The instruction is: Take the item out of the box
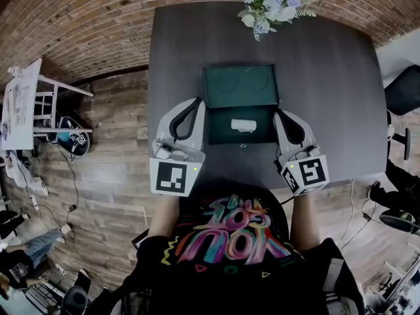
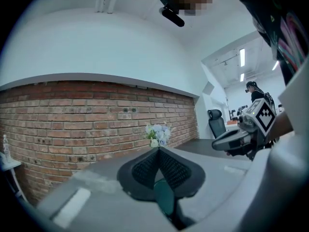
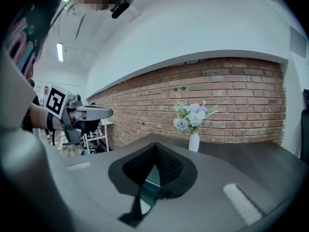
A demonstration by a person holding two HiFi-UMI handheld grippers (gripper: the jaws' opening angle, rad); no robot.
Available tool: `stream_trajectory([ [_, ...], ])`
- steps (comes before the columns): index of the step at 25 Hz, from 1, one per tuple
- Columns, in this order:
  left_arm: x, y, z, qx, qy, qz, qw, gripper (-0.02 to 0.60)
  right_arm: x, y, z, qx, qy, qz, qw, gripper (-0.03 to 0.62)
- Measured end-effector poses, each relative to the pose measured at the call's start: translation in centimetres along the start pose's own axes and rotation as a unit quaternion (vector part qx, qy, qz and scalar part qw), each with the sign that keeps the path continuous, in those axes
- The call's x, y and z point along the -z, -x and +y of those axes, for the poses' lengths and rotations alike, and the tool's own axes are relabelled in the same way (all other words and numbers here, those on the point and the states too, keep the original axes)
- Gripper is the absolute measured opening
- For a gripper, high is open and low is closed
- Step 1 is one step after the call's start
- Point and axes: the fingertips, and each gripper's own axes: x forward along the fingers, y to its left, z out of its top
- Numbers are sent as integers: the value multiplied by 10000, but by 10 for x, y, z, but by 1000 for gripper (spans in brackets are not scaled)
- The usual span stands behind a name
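Observation:
An open dark green box [image 1: 223, 128] lies near the front of the dark table [image 1: 328, 97]. Its lid [image 1: 239, 86] is folded back, away from me. A small white item [image 1: 243, 125] rests inside the box. My left gripper [image 1: 199, 101] sits just off the box's left side and my right gripper [image 1: 279, 113] just off its right side. Neither holds anything. In the left gripper view, the left gripper [image 2: 158, 151] has its pads together, with green box [image 2: 164, 198] showing below them. The right gripper [image 3: 154, 147] is likewise shut in its own view, and box edge [image 3: 150, 178] shows beneath.
A white vase of pale flowers [image 1: 270, 5] stands at the table's far edge. A white rack [image 1: 29, 100] stands on the floor to the left. A black office chair [image 1: 403, 90] is beyond the table's right edge. A brick wall runs behind the table.

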Motion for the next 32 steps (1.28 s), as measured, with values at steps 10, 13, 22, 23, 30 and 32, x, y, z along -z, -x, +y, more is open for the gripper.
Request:
stream_trajectory([
  [10, 6, -1, -2, 10, 24, 87, 10000, 0, 6, -6, -3, -111, -26, 84, 9999, 0],
  [13, 8, 0, -3, 11, -12, 98, 10000, 0, 8, -7, -2, -188, -25, 116, 9998, 2],
  [22, 11, 1, -7, 42, 2, 96, 9999, 0, 18, -15, 6, -458, 398, 375, 9975, 36],
  [23, 10, 1, -7, 45, 24, 104, 9999, 0, 19, -16, 8, -518, 413, 417, 9969, 45],
  [30, 12, 3, -7, 30, 52, 119, 9999, 0, 39, -26, 19, -959, 538, 798, 9907, 77],
  [32, 13, 4, -6, 26, 59, 134, 9999, 0, 45, -28, 23, -1058, 614, 896, 9884, 90],
])
